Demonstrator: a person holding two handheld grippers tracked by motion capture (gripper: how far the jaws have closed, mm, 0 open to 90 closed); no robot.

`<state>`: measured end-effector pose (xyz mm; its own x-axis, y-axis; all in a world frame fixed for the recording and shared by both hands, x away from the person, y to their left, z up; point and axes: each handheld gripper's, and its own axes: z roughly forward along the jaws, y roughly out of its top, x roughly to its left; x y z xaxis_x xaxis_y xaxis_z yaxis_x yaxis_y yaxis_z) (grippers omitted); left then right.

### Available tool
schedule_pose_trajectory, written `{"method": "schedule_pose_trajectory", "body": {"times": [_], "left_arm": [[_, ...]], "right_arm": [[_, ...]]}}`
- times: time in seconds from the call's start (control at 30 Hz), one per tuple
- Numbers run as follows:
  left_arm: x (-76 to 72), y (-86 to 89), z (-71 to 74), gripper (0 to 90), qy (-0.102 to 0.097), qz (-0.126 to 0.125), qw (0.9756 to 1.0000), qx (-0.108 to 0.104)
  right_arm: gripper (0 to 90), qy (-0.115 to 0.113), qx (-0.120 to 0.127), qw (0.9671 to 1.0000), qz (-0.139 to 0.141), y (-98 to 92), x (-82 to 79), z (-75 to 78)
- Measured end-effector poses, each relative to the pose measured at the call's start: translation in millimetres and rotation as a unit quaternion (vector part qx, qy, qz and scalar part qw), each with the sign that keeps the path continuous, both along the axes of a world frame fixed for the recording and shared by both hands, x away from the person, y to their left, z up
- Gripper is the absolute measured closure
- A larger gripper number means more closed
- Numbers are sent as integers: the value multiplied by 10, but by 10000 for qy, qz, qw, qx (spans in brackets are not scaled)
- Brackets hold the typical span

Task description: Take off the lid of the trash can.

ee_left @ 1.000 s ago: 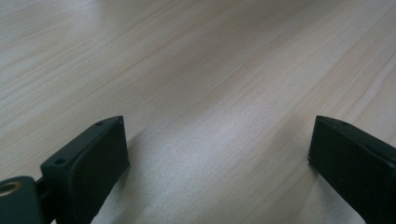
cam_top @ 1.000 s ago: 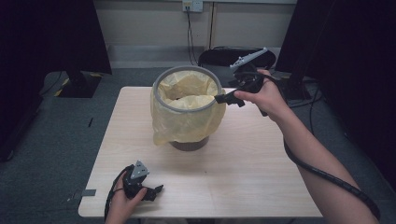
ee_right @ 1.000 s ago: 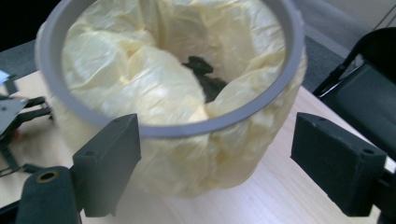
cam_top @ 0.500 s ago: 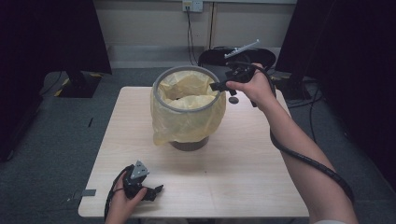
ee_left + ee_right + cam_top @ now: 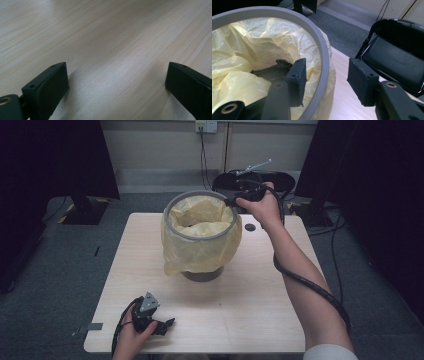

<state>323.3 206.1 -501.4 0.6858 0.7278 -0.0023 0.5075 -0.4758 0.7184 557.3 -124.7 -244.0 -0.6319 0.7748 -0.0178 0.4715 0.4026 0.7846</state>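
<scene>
At the table's [image 5: 260, 320] near left corner the left gripper [image 5: 162, 324] rests low on the bare wood, and in its own view the jaws stand wide apart with nothing between them, so it has no part in the work for now. Further right, at the far middle of the table, stands the bin [image 5: 201, 234], lined with a yellow bag [image 5: 200, 251] whose edge is folded over and hangs down the outside, while a grey ring [image 5: 175, 229] sits around the rim on top of it. The bag and ring look already seated, though something dark lies at the bottom of the liner; what it is I cannot tell. At the bin's far right edge the right gripper [image 5: 232, 200] straddles the rim: in the right gripper view one jaw is inside the bag and the other outside, with the ring [image 5: 324, 53] and plastic in between. Its jaws have just been closing, but a gap remains on the outer side, so the pads do not yet clamp the rim. The grip itself, and whatever follows it, probably lifting the ring or tugging the bag, is judged left to do. Beyond the table stands a black chair [image 5: 397, 53].
</scene>
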Motion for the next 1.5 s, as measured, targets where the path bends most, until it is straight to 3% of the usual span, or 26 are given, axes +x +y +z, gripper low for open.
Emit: {"method": "schedule_pose_trajectory", "body": {"times": [0.23, 0.5, 0.6, 0.8, 1.03, 1.3, 1.5], "left_arm": [[0, 0, 0, 41, -1, -2, 10000, 4], [1, 2, 1, 40, 1, -16, 10000, 25], [0, -1, 1, 36, 12, -9, 10000, 25], [0, -3, 0, 35, 21, -5, 10000, 9], [2, 0, 1, 34, 5, -17, 10000, 32], [0, -3, 0, 34, 11, 0, 10000, 9], [-1, -4, 0, 34, 14, 2, 10000, 9]], "right_arm": [[653, 69, -153, 9997, -182, 56, 38, -74], [776, 171, -123, 9996, -209, 111, 3, -112], [791, 277, 47, 9991, -317, 94, -1, -74], [789, 290, 155, 9989, -333, 69, -17, 37], [782, 316, 304, 9977, -524, -100, -46, 181], [814, 424, 381, 9957, -730, -327, -99, 133], [827, 563, 613, 9940, -707, -456, -127, 116]]}}
